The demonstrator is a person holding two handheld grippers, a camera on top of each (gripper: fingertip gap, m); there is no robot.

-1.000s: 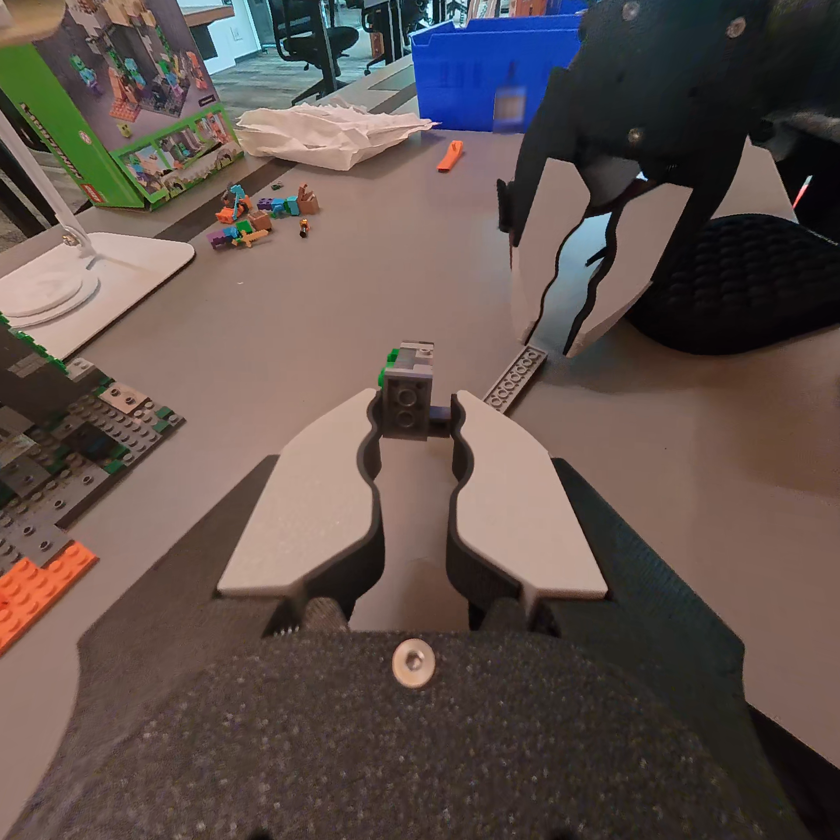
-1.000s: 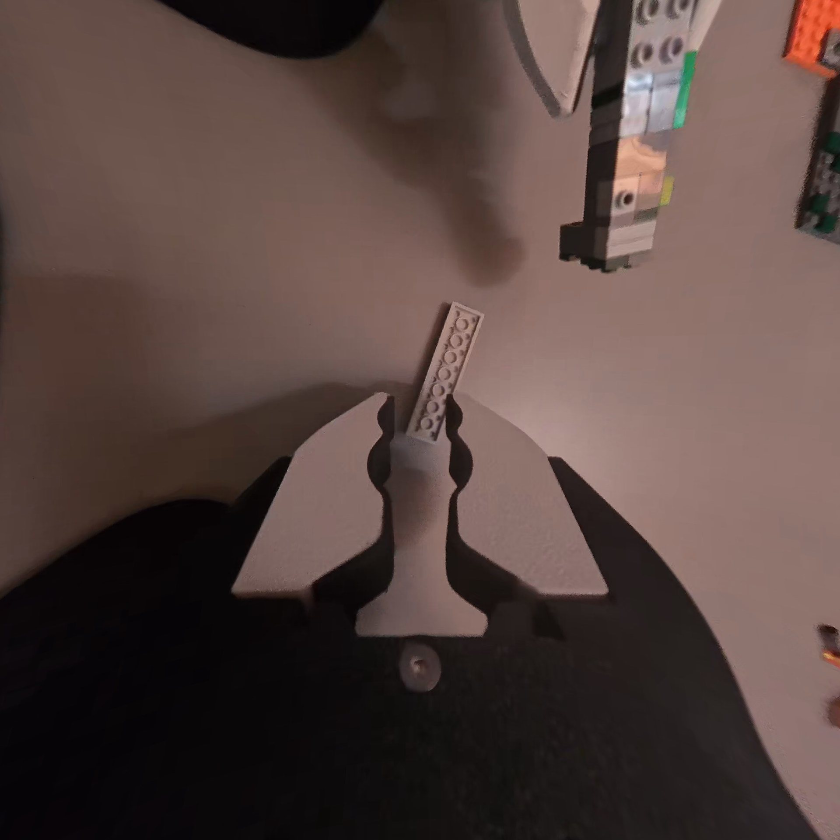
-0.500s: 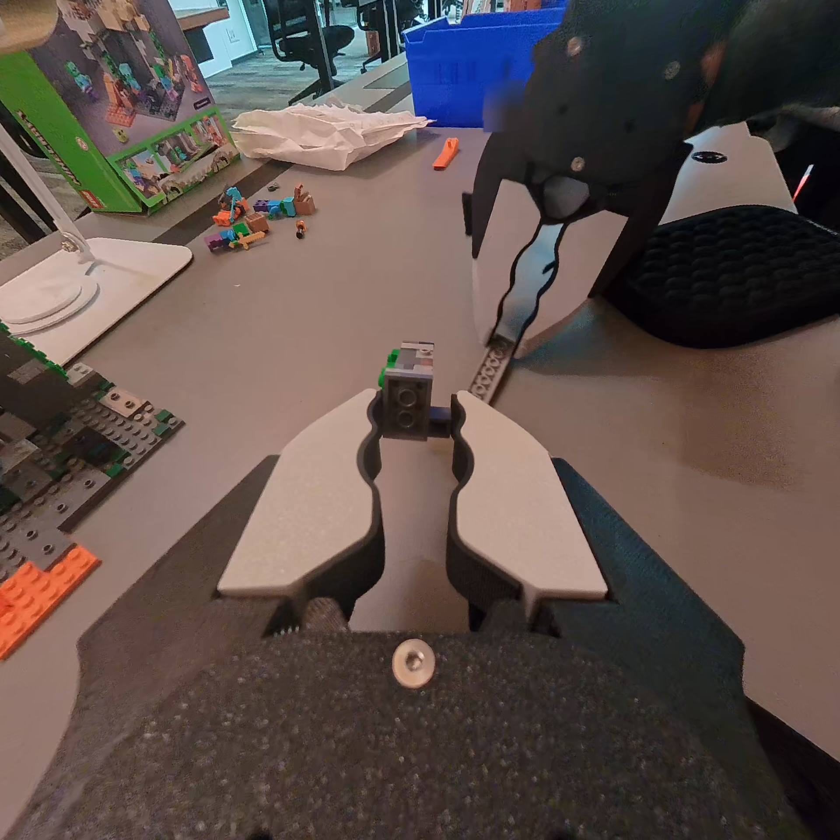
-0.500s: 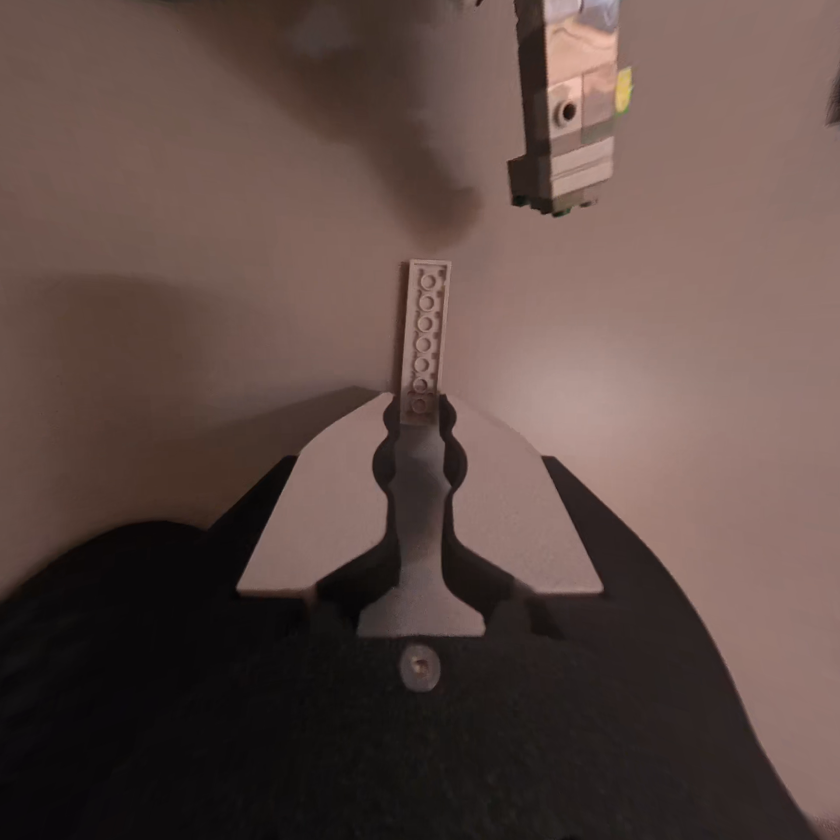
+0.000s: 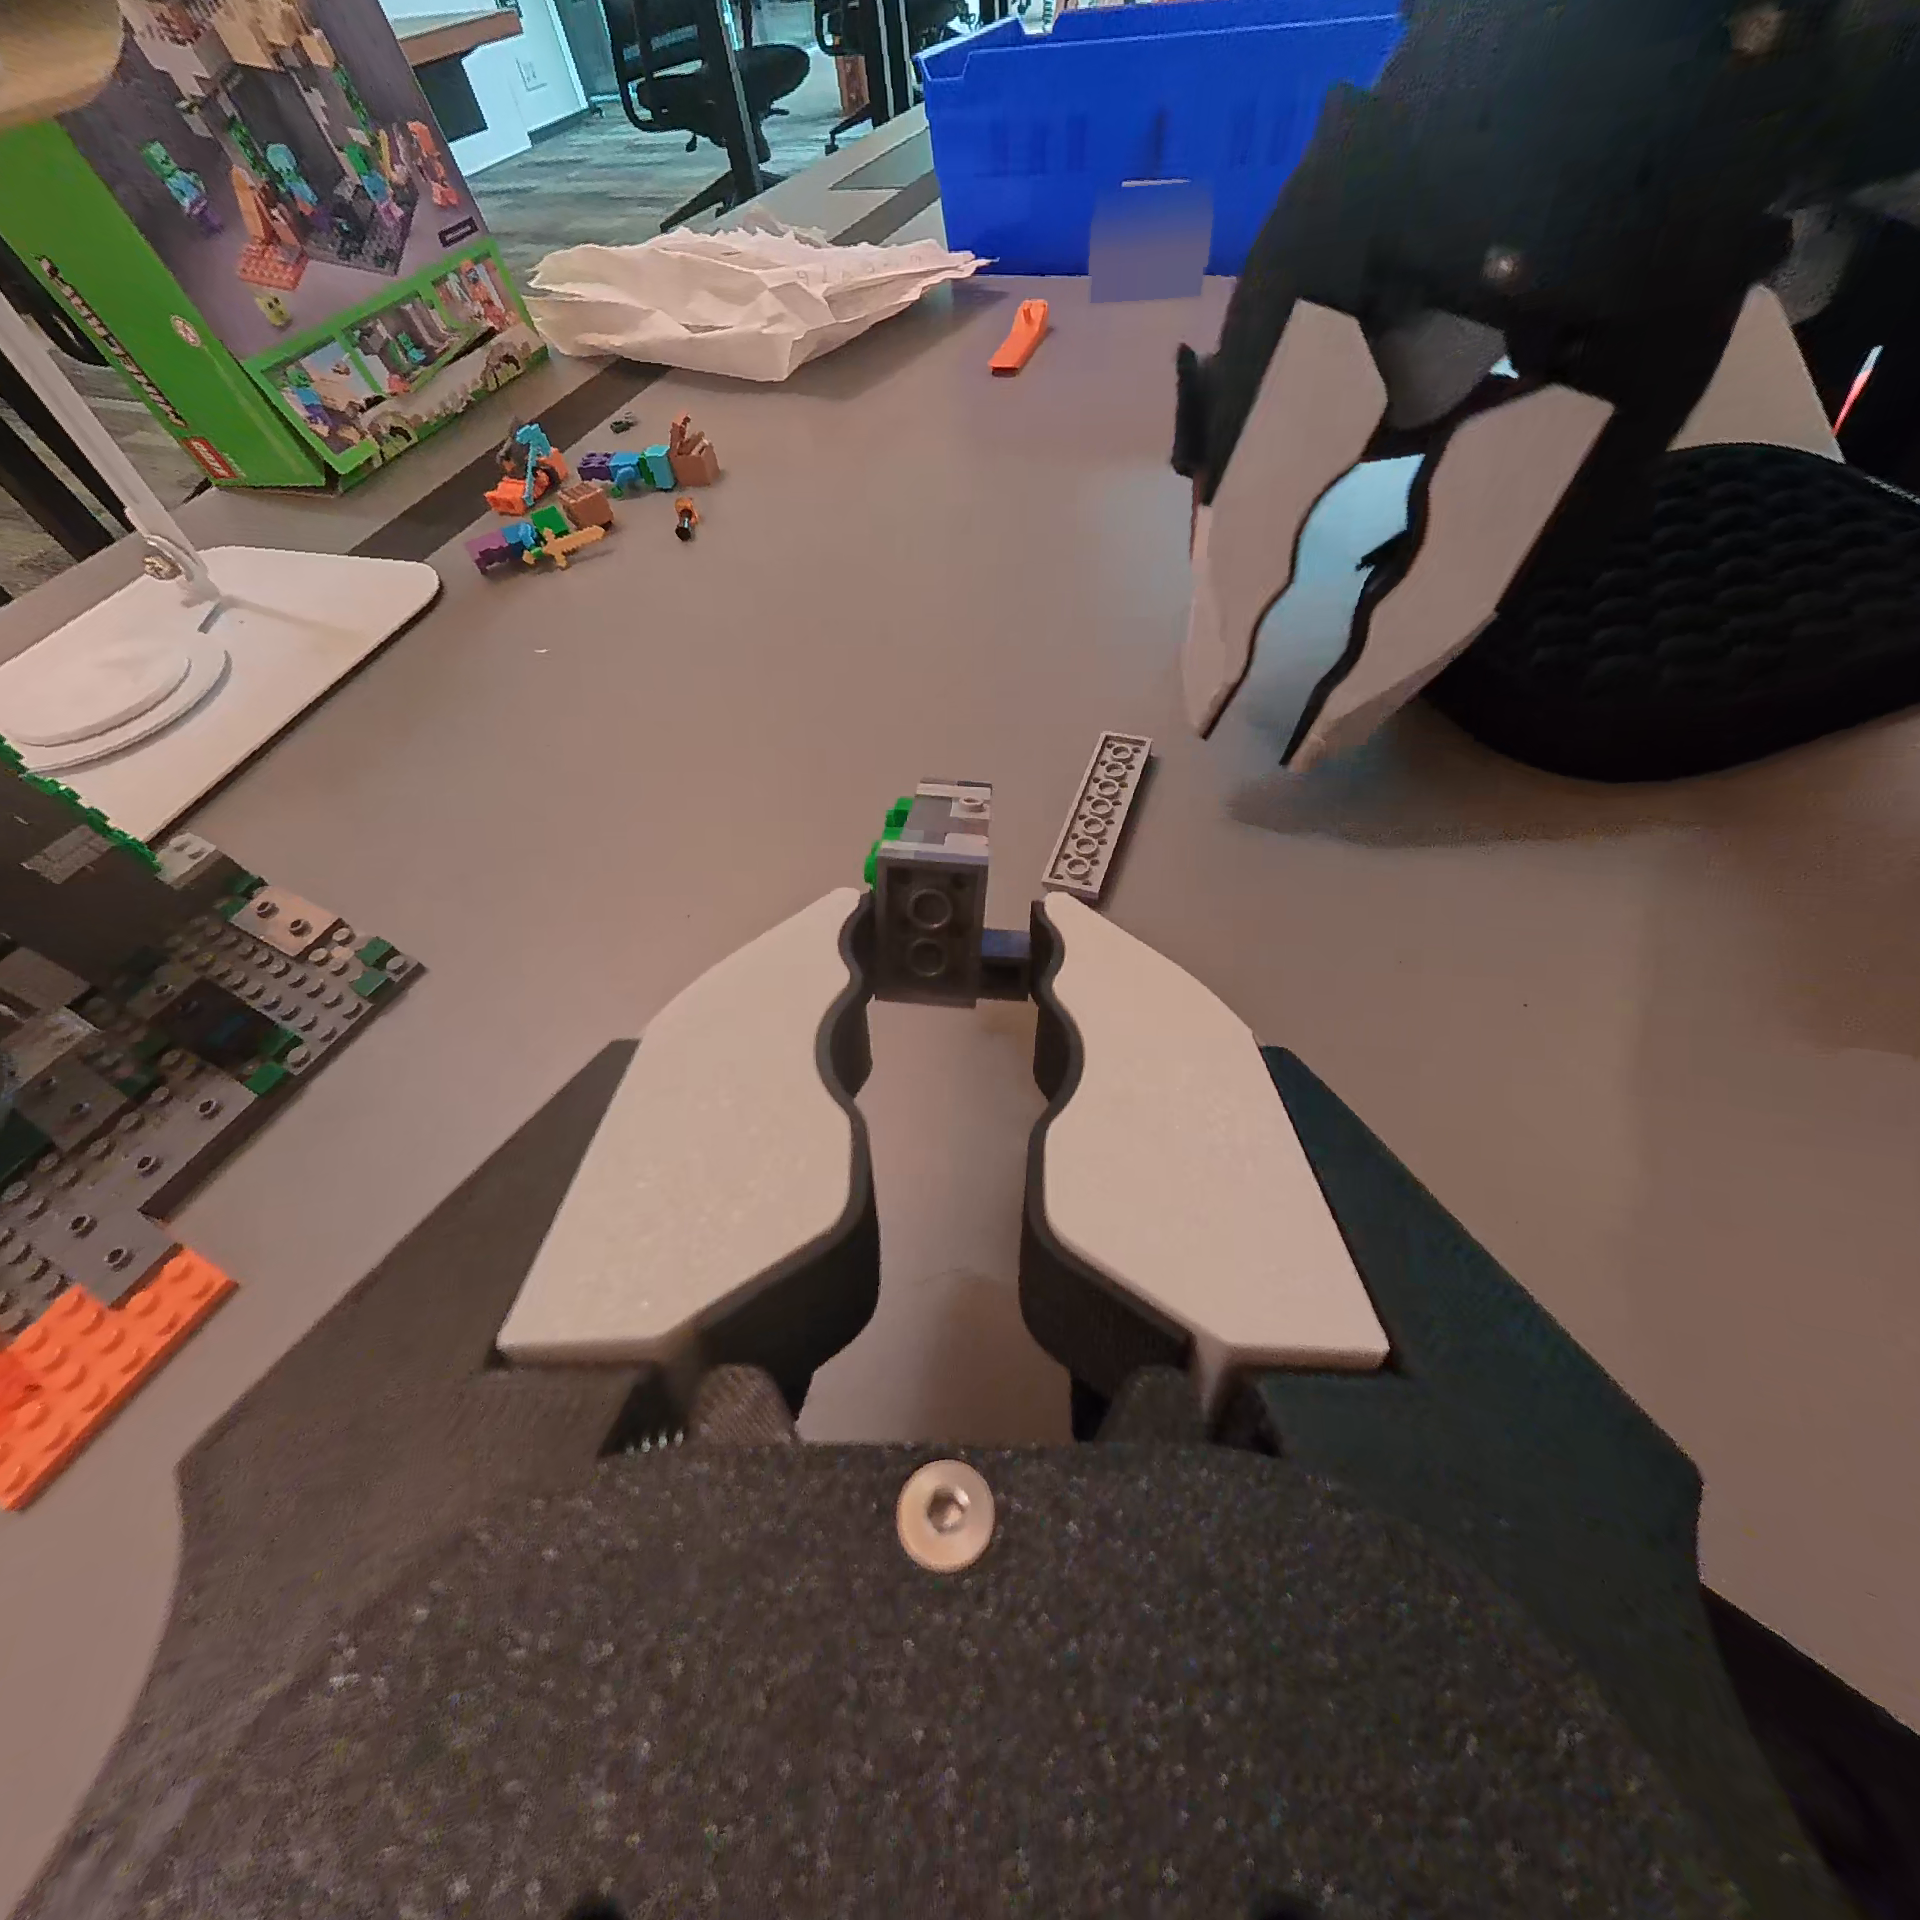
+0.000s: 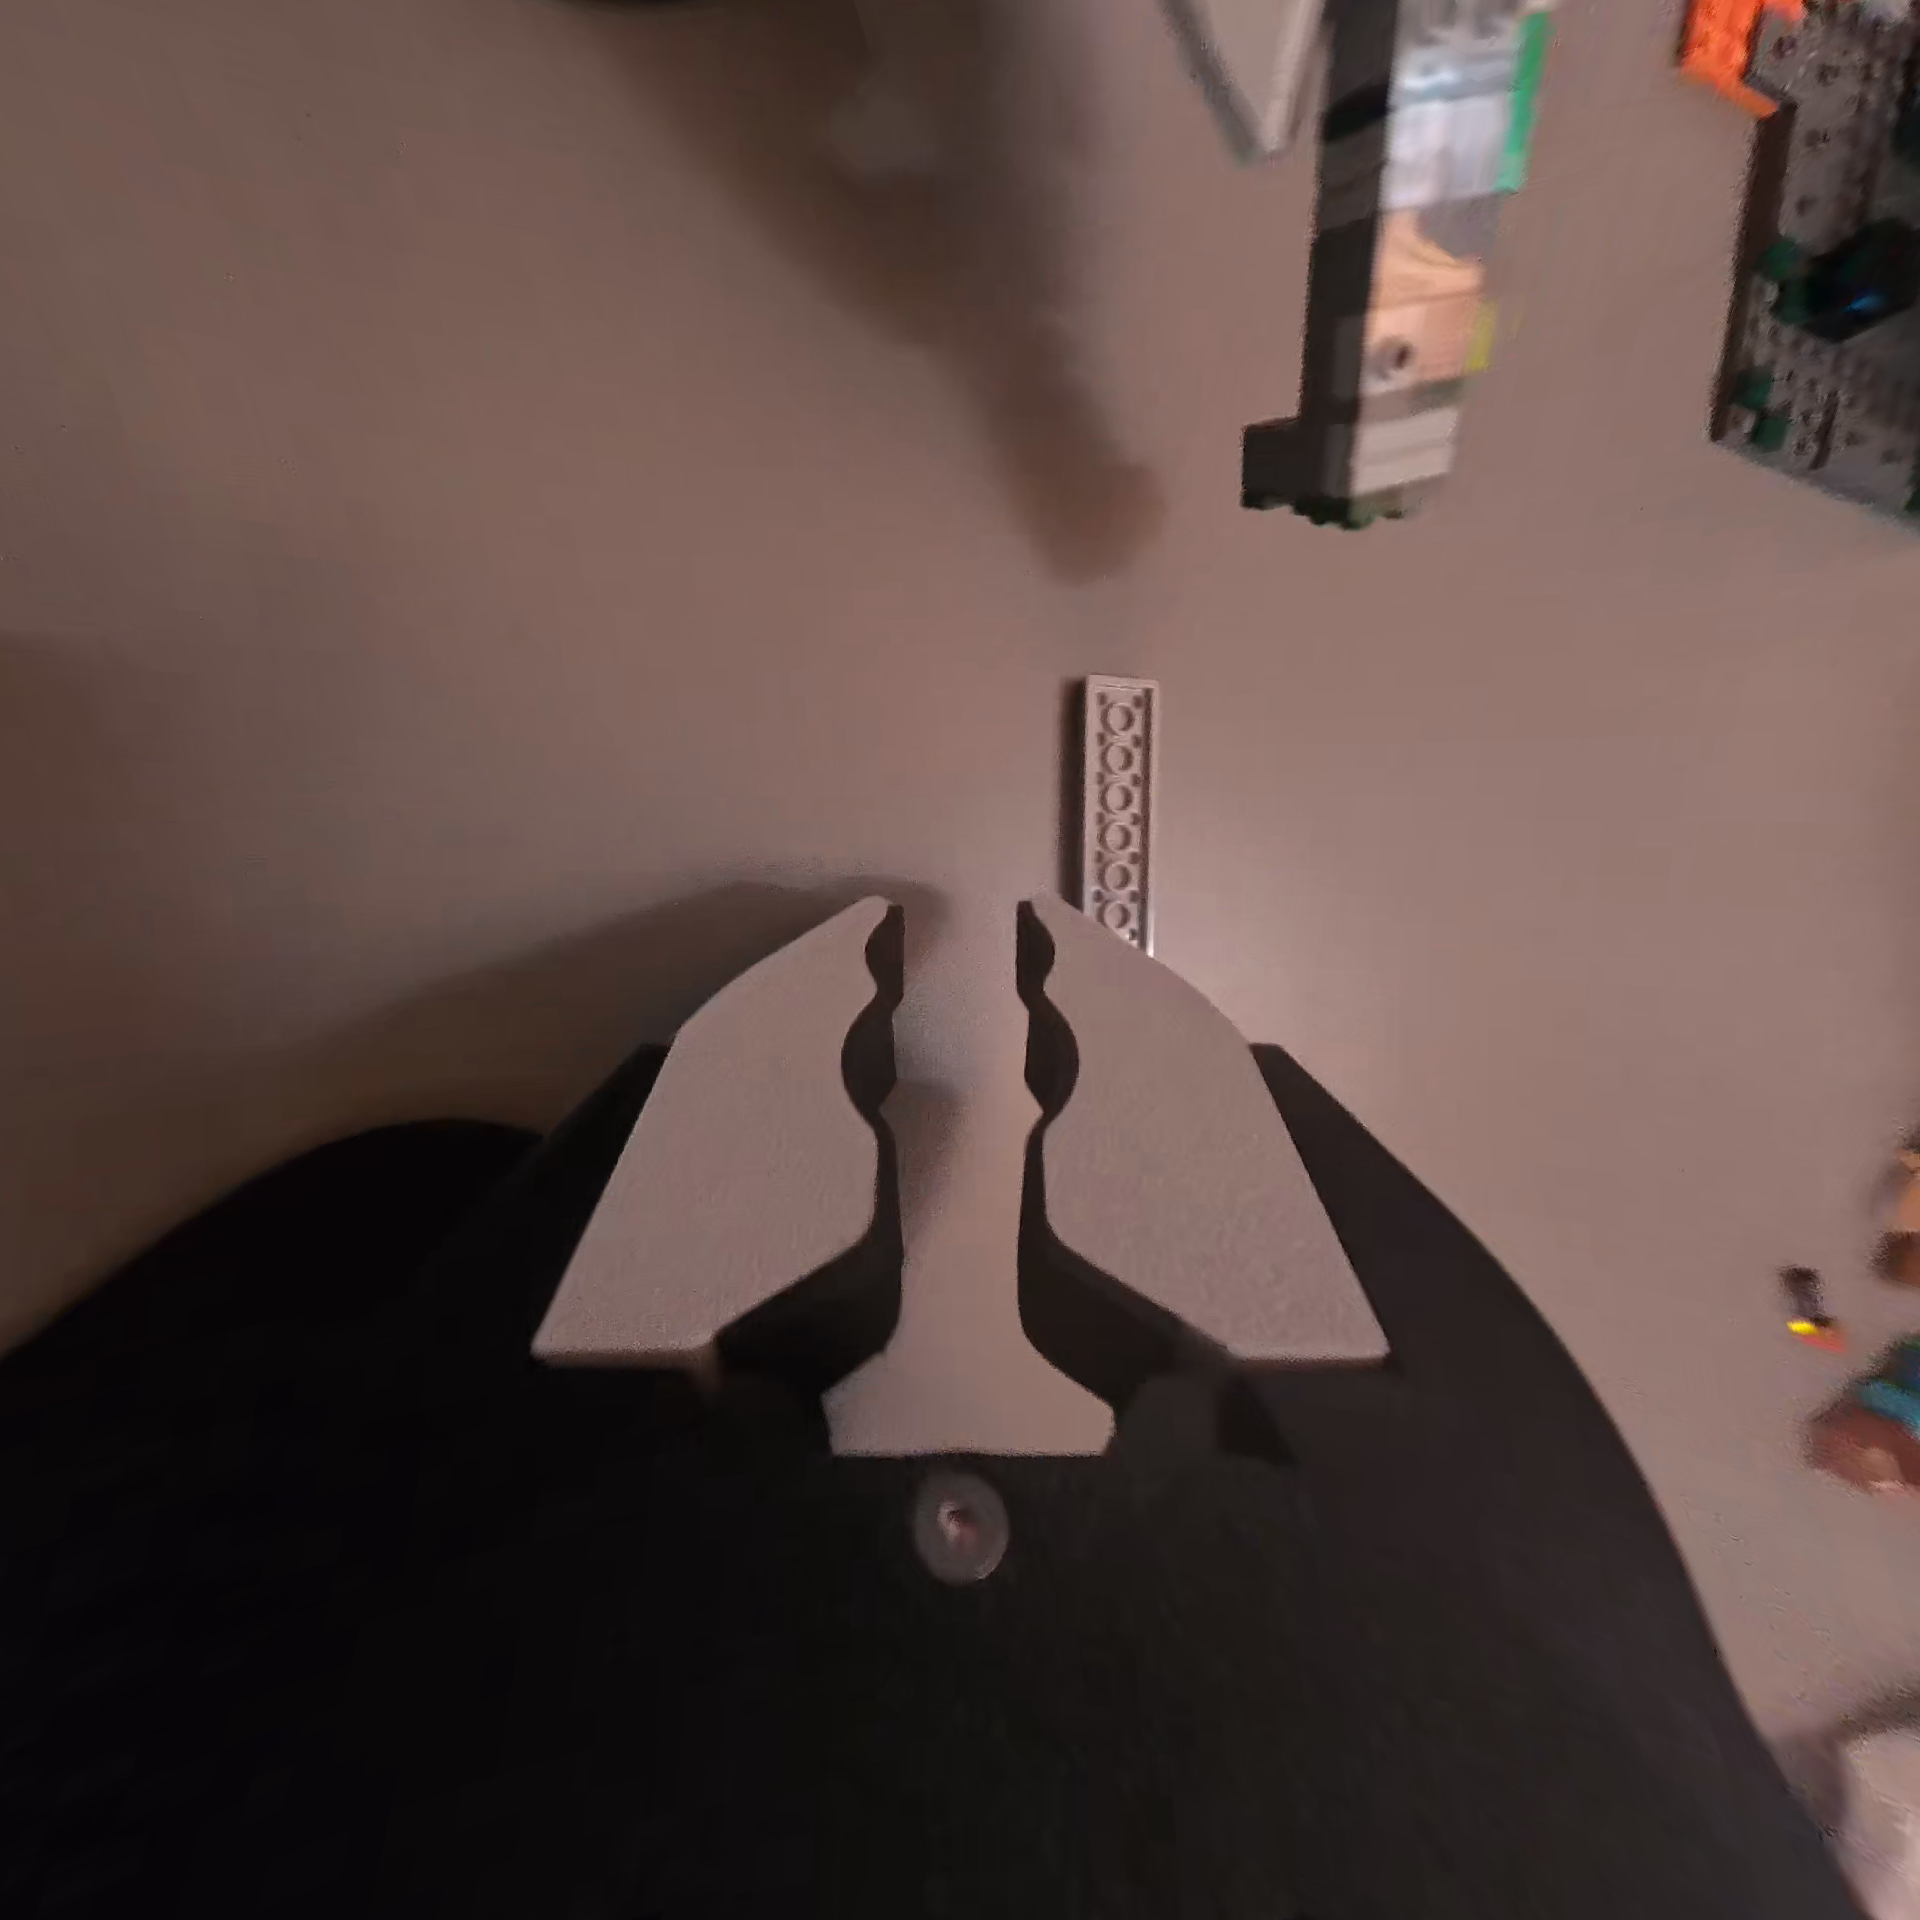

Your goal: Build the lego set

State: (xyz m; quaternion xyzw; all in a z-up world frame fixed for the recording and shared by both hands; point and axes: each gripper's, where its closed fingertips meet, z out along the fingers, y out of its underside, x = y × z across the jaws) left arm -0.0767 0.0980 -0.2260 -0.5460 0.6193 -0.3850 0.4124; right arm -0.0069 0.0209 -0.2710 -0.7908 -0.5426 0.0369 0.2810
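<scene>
Grey table [image 5: 727, 707], green printed box [image 5: 239, 260].

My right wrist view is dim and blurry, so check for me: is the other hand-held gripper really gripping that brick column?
Observer: Yes. The left hand-held gripper is shut on the grey brick stack, pinching its near end.
Operator: Is any tool for prying bricks lying around?
Observer: An orange tool lies on the table, near the blue bin.
Operator: What's behind my hand-held gripper?
Observer: A black mesh pad sits just behind the right hand-held gripper.
</scene>
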